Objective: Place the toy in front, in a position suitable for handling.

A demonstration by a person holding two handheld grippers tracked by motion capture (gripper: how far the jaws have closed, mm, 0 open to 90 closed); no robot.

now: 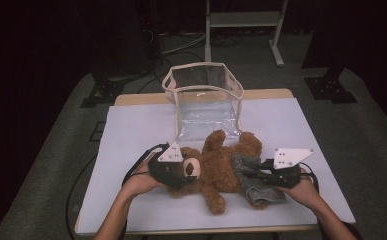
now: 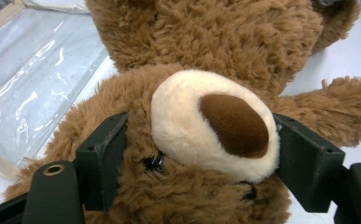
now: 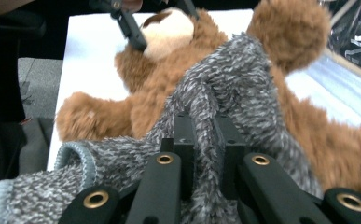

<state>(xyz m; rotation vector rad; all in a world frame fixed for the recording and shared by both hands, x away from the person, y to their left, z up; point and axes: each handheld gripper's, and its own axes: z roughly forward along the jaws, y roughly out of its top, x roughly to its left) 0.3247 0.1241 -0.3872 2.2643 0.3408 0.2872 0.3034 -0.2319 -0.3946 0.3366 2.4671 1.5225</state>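
A brown teddy bear lies on its back across the white mat, head to the left. My left gripper clamps the bear's head; in the left gripper view the two black jaws press into the fur on either side of the cream snout. A grey knitted garment is wrapped round the bear's lower body. My right gripper is shut on a fold of that garment, pinched between its jaws. The bear's leg rises behind the fold.
A clear plastic bag with a beige rim stands open at the back of the mat, just beyond the bear; its flap lies flat beside the head. A metal stand is on the floor behind the table.
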